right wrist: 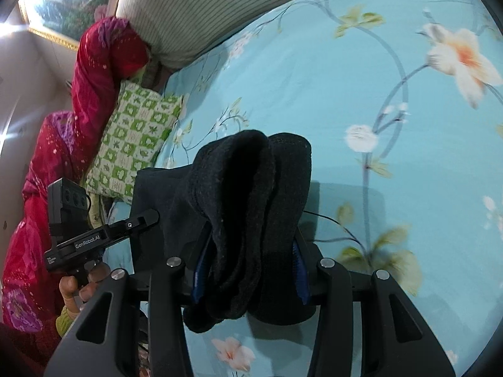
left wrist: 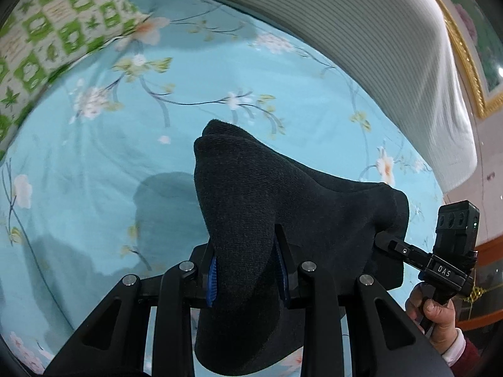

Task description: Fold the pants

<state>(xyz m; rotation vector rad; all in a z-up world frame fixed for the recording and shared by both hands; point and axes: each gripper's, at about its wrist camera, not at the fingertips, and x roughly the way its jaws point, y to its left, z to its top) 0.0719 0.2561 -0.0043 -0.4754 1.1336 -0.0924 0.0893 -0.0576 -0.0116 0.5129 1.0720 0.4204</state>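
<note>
The dark pants (left wrist: 251,194) are lifted above a light blue flowered bed sheet (left wrist: 94,157). My left gripper (left wrist: 246,270) is shut on a bunched edge of the pants, cloth pinched between its blue pads (left wrist: 212,278). My right gripper (right wrist: 248,267) is shut on another thick, folded edge of the pants (right wrist: 245,188). The cloth hangs between the two grippers and droops below the jaws. The right gripper shows at the right edge of the left wrist view (left wrist: 382,240), biting the pants. The left gripper shows at the left of the right wrist view (right wrist: 154,216), likewise on the cloth.
A green and white checked pillow (left wrist: 47,37) lies at the head of the bed. A pale striped quilt (left wrist: 377,47) is rolled along the far side. A red and purple blanket (right wrist: 47,157) is heaped beside the pillow. A gold-framed picture (left wrist: 471,62) hangs on the wall.
</note>
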